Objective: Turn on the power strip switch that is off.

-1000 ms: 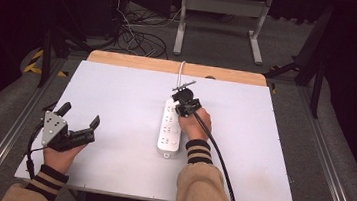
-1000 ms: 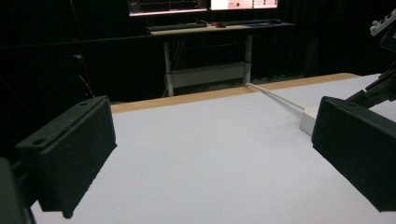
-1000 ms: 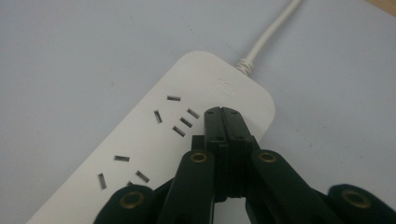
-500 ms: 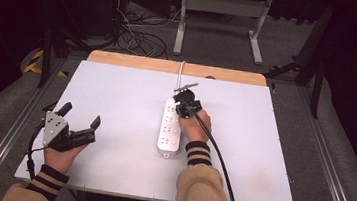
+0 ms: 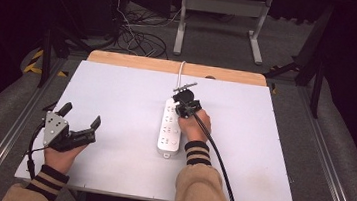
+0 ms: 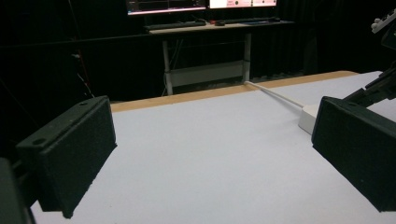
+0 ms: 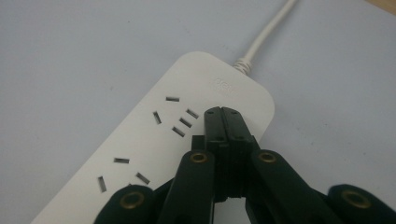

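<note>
Closed jaws of right gripper [image 7: 223, 112] over white power strip [image 7: 154, 140].

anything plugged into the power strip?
No: in the right gripper view the sockets on the power strip are bare slots, and the shut right gripper sits over its cord end, holding nothing.

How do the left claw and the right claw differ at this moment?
The left claw has its jaws wide apart with nothing between them; the right claw has its jaws shut together. The left claw sits over bare table near the left front corner, apart from the power strip; the right claw's tips are over the strip's far end, beside the sockets. Both are black and each is held in one hand.
</note>
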Available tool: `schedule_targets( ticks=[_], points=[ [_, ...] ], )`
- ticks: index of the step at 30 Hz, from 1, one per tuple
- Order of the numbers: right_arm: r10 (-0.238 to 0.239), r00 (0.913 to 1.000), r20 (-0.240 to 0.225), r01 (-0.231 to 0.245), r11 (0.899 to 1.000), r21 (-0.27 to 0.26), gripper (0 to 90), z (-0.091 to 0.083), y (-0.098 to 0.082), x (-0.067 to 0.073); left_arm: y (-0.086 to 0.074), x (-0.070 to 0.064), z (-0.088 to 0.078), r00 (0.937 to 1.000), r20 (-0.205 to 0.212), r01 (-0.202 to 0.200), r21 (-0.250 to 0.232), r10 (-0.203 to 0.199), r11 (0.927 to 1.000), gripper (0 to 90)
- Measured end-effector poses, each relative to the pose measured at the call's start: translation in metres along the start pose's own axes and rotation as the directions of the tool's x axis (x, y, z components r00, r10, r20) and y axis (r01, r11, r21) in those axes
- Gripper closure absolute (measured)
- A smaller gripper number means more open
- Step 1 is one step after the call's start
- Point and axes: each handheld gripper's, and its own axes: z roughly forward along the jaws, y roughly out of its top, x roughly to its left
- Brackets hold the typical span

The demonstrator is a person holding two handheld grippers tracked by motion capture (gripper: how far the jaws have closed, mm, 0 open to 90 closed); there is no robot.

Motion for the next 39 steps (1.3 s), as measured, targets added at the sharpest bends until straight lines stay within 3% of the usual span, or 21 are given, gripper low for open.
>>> schedule_targets(
  ticks=[39],
  points=[
    [-0.009, 0.9997, -0.023, 0.010, 0.999, 0.040, 90.0, -0.0024, 0.0037, -0.0005, 0.0001, -0.0003, 0.0002, 1.0000, 0.001, 0.002, -0.002, -0.002, 1.0000, 0.3]
  ],
)
